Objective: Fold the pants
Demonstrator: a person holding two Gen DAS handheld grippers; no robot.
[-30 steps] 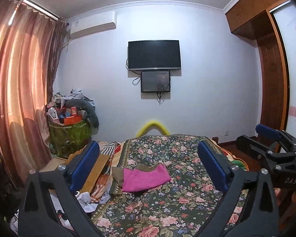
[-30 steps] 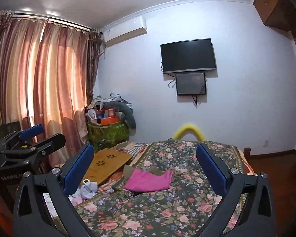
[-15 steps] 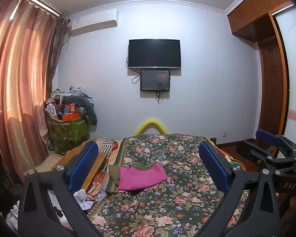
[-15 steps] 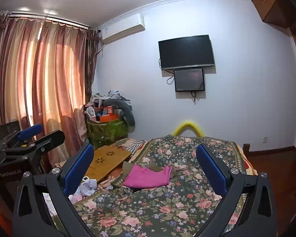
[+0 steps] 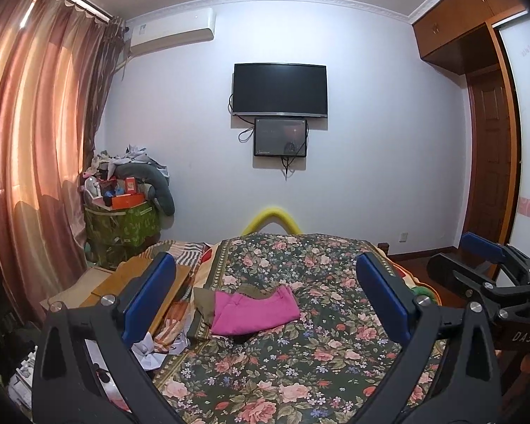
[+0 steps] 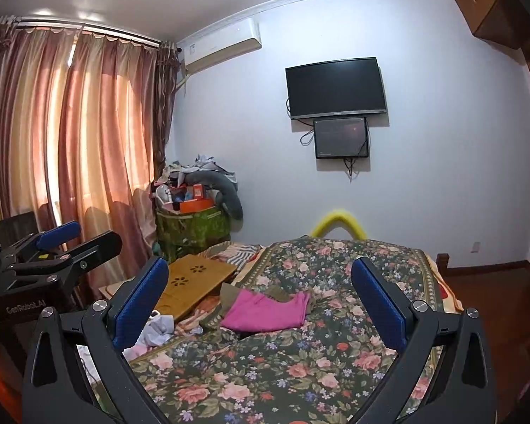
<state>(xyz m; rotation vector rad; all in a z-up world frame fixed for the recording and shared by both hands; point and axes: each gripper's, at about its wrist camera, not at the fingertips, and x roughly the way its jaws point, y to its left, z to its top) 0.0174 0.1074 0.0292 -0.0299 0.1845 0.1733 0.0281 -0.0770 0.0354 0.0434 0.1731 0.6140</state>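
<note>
The pink pants lie folded flat on the floral bed cover, on top of an olive garment near the bed's left edge. My left gripper is held above the near part of the bed, open and empty, well short of the pants. My right gripper is also open with nothing in it, and the pink pants show between its blue pads. The right gripper shows at the right edge of the left wrist view. The left gripper shows at the left edge of the right wrist view.
A wooden lap desk and crumpled white cloth lie left of the bed. A green hamper piled with clutter stands by the curtains. A yellow foam bar caps the bed's far end. A wooden wardrobe fills the right.
Both views have drifted slightly, so the room sits a little higher in frame. The pants have not moved and both grippers stay open.
</note>
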